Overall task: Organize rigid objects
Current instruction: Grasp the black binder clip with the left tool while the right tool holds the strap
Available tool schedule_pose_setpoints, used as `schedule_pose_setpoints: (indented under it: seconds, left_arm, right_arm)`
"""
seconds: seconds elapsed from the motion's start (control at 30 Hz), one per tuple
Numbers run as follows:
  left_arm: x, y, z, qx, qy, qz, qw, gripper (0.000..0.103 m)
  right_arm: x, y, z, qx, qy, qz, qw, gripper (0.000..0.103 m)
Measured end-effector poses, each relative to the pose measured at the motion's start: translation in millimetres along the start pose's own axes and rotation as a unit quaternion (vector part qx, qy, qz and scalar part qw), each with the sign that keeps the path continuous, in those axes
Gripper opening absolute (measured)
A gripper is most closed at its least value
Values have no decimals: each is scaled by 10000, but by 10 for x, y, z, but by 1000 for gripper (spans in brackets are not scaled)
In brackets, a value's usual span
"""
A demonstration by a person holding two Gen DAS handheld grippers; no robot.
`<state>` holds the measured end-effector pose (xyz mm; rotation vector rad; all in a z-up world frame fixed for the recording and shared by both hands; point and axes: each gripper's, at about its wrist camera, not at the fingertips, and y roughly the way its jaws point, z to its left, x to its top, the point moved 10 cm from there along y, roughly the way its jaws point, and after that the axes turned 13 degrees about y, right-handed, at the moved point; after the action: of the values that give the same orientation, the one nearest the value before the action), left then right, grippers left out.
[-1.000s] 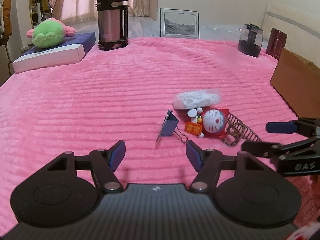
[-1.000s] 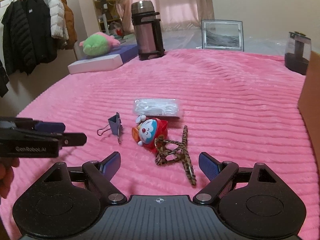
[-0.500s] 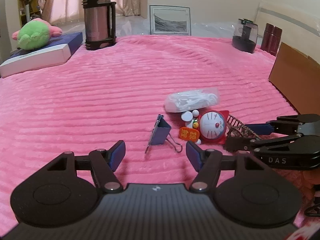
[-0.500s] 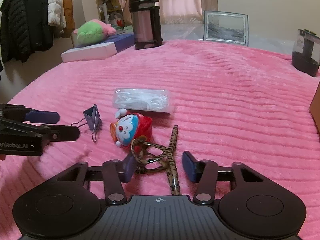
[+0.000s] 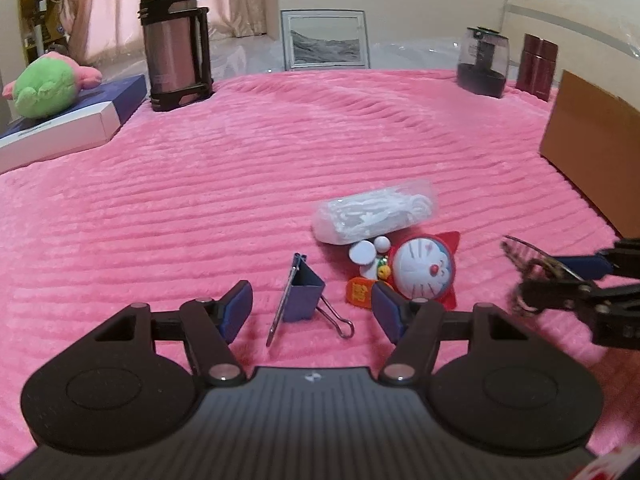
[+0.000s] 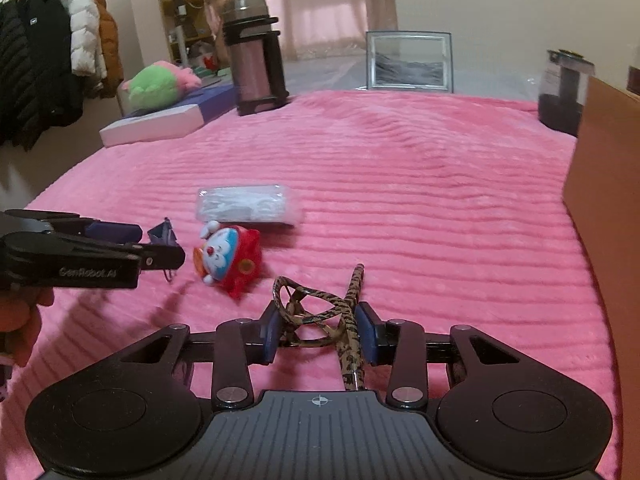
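A dark blue binder clip (image 5: 304, 300) stands on the pink blanket (image 5: 280, 152) between the fingers of my left gripper (image 5: 311, 296). Its jaws are closing, with gaps still on both sides of the clip. My right gripper (image 6: 320, 320) is closing on the leopard-print glasses (image 6: 316, 312); both pads touch the frame. In the left wrist view the glasses (image 5: 532, 264) show blurred in the right gripper (image 5: 548, 276). A Doraemon toy (image 5: 420, 272) and a clear bag of white cable (image 5: 372, 216) lie between the two grippers. The left gripper (image 6: 158, 245) half hides the clip (image 6: 162, 234) in the right wrist view.
A steel thermos (image 5: 176, 36), a framed picture (image 5: 324, 40) and a dark jar (image 5: 482, 64) stand along the far edge. A cardboard box (image 5: 592, 152) stands at the right. A green plush sits on a flat blue-white box (image 5: 60, 128) at the left. Coats (image 6: 40, 72) hang beyond.
My right gripper went from wide open to shut around the glasses and drew them away from the toy. My left gripper moved forward until the binder clip sat between its fingers.
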<state>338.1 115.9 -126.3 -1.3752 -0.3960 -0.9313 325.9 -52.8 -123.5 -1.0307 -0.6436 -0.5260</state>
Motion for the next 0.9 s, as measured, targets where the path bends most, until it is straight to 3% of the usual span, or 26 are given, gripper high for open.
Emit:
schedule_pose_setpoints:
  seconds: [0.33, 0.9]
  left_arm:
    - [19, 99, 71, 159, -48, 42, 9999, 22]
    - [-66, -447, -132, 27, -254, -30, 9997, 15]
  right_arm:
    - [1, -41, -13, 49, 29, -3, 10000, 36]
    - [-45, -430, 34, 86, 29, -58, 9999, 36]
